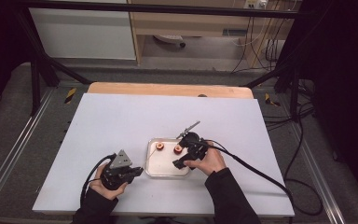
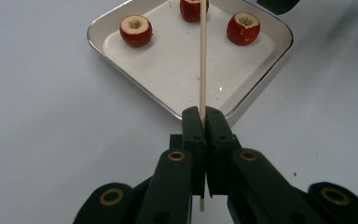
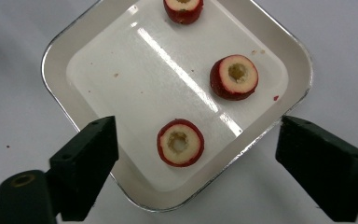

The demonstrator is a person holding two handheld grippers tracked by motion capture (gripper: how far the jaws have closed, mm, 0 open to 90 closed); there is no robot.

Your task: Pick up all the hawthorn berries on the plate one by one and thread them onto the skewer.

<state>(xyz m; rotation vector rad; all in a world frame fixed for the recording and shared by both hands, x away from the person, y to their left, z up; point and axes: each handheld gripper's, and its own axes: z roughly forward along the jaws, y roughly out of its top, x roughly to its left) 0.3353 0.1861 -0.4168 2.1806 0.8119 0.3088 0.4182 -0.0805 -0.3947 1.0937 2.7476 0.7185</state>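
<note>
A white sheet (image 1: 121, 121) covers the table (image 1: 168, 89), whose wooden edge shows along the far side in the upper middle of the high view. A black metal frame (image 1: 42, 60) stands around it on a grey floor (image 1: 9, 121), with cables (image 1: 303, 154) trailing at the right of the frame and pale cabinets (image 1: 84, 32) across the top. I can read no writing or label anywhere. At the centre of the high view sits a shallow metal tray (image 1: 150, 171) holding three cored red fruit pieces. The left gripper (image 1: 137, 171), at the lower left of that frame just beside the tray's near left corner, has its jaws pressed together on a thin wooden skewer (image 2: 203, 56), which in the left gripper view rises straight up the middle of the frame over the tray (image 2: 261, 74) towards the fruit at the top. The right gripper (image 1: 181, 162) hangs over the tray's right part, its jaws spread wide; in the right gripper view one fruit piece (image 3: 180, 142) lies low at centre between them, untouched, with the other two at the upper right.
</note>
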